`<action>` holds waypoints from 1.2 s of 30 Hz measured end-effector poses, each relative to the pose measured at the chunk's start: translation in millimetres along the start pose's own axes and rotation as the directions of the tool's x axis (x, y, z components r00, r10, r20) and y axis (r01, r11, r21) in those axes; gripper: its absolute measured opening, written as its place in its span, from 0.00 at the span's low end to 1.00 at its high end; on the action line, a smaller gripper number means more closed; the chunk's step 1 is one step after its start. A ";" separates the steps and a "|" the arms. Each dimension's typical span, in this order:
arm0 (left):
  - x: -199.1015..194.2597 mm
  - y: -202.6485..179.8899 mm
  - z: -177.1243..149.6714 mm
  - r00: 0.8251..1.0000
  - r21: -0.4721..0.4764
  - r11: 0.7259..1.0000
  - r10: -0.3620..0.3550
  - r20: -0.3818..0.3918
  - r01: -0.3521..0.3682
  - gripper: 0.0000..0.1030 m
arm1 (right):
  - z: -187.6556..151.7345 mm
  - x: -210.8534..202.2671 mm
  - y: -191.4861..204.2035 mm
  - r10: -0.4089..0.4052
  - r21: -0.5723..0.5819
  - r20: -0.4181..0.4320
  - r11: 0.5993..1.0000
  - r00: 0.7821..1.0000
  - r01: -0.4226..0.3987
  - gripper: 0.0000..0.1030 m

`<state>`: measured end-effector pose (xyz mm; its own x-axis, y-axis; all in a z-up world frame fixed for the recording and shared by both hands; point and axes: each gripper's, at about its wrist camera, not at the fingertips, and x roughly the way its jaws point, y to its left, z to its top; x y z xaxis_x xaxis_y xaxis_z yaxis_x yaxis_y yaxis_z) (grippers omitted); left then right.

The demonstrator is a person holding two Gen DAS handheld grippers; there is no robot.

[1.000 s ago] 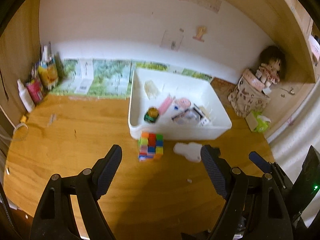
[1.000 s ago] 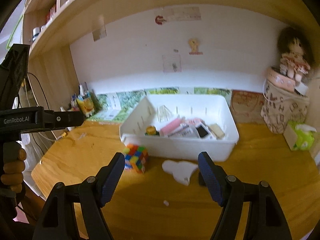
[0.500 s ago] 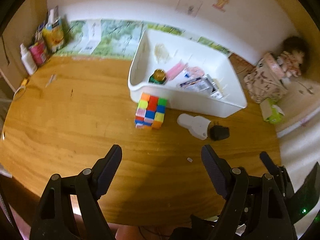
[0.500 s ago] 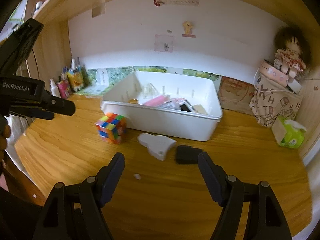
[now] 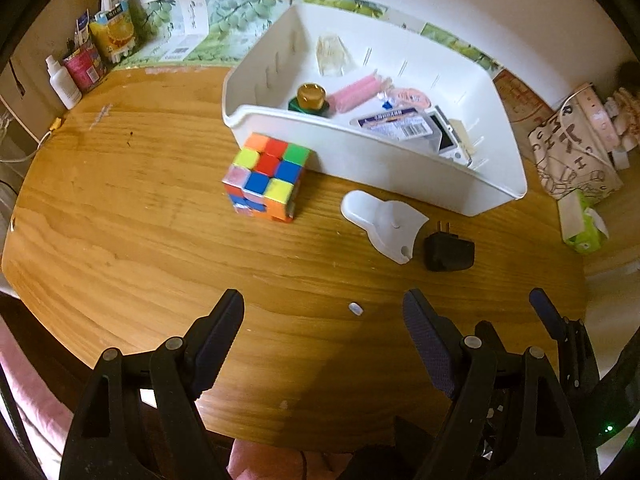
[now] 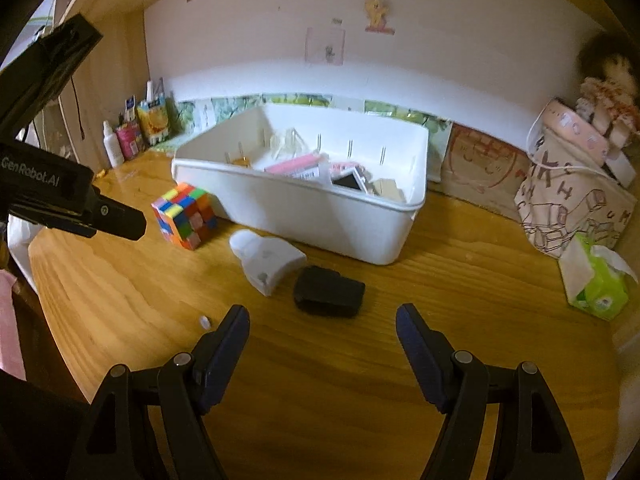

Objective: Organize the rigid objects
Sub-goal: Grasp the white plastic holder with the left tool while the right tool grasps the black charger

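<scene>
A colourful puzzle cube stands on the wooden desk against the front wall of a white bin. A white plastic piece and a black plug adapter lie in front of the bin. The bin holds a small jar, a pink item, cards and other small things. My left gripper is open and empty above the desk's near side. My right gripper is open and empty, just short of the adapter.
Bottles and cartons stand at the back left. A patterned bag with a doll and a green tissue pack sit at the right. A tiny white bit lies on the desk. The left gripper's body shows at the right view's left.
Both grippers have risen and pulled back, tilting down, so the desk's near side and the black adapter came into view. Both stay open. No object moved.
</scene>
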<state>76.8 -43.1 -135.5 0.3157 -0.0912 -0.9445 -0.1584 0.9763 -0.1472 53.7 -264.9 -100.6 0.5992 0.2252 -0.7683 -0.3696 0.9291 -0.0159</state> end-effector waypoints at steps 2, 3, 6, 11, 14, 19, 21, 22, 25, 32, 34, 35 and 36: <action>8.4 -8.0 1.0 1.000 -0.007 1.000 0.013 -0.022 -0.013 0.81 | -1.7 6.0 -5.4 0.019 -0.011 -0.011 1.000 1.000 -0.019 0.74; 11.5 -10.7 1.7 0.999 -0.009 1.000 0.018 -0.030 -0.018 0.81 | -2.0 9.7 -8.0 0.030 -0.020 -0.016 0.999 0.999 -0.030 0.74; 21.6 -21.4 5.8 0.998 -0.015 0.999 0.032 -0.048 -0.032 0.81 | -1.3 20.7 -14.8 0.065 -0.044 -0.028 0.997 0.998 -0.066 0.74; 38.1 -35.5 16.3 0.996 -0.035 0.998 0.050 -0.069 -0.052 0.81 | -1.0 39.0 -21.4 0.114 -0.085 -0.053 0.989 0.992 -0.118 0.74; 47.3 -40.2 22.0 0.995 -0.046 0.997 0.056 -0.083 -0.060 0.81 | -0.8 47.7 -23.6 0.143 -0.082 -0.069 0.986 0.987 -0.148 0.74; 65.1 -45.6 30.7 0.991 -0.059 0.996 0.063 -0.120 -0.070 0.81 | 1.7 61.3 -22.3 0.184 -0.088 -0.083 0.978 0.979 -0.191 0.74; 72.5 -46.8 34.0 0.989 -0.067 0.995 0.060 -0.134 -0.070 0.81 | 3.9 65.5 -19.8 0.201 -0.095 -0.082 0.973 0.976 -0.208 0.74; 76.8 -46.8 36.0 0.988 -0.073 0.995 0.060 -0.144 -0.071 0.81 | 4.3 66.7 -19.2 0.208 -0.097 -0.082 0.972 0.975 -0.215 0.74; 85.9 -47.0 40.1 0.985 -0.089 0.993 0.057 -0.164 -0.072 0.81 | 5.1 72.1 -16.1 0.223 -0.108 -0.089 0.967 0.971 -0.232 0.74; 101.1 -46.7 50.5 0.981 -0.126 0.990 0.041 -0.189 -0.066 0.82 | 6.8 86.8 -16.9 0.221 -0.105 -0.104 0.967 0.970 -0.231 0.74; 105.6 -49.1 53.7 0.980 -0.129 0.990 0.033 -0.196 -0.059 0.82 | 7.8 91.7 -17.8 0.214 -0.100 -0.113 0.969 0.970 -0.226 0.74; 107.5 -50.0 55.2 0.980 -0.127 0.990 0.035 -0.198 -0.061 0.82 | 8.6 93.9 -18.3 0.215 -0.096 -0.116 0.969 0.970 -0.226 0.74; 109.1 -51.1 56.3 0.979 -0.127 0.990 0.036 -0.200 -0.062 0.82 | 9.0 95.0 -18.8 0.219 -0.093 -0.115 0.969 0.969 -0.230 0.74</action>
<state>172.0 -91.9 -214.4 0.1160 -0.0936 -0.9888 -0.2950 0.9474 -0.1243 124.0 -258.4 -167.5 0.4179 0.3875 -0.8217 -0.5619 0.8210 0.1014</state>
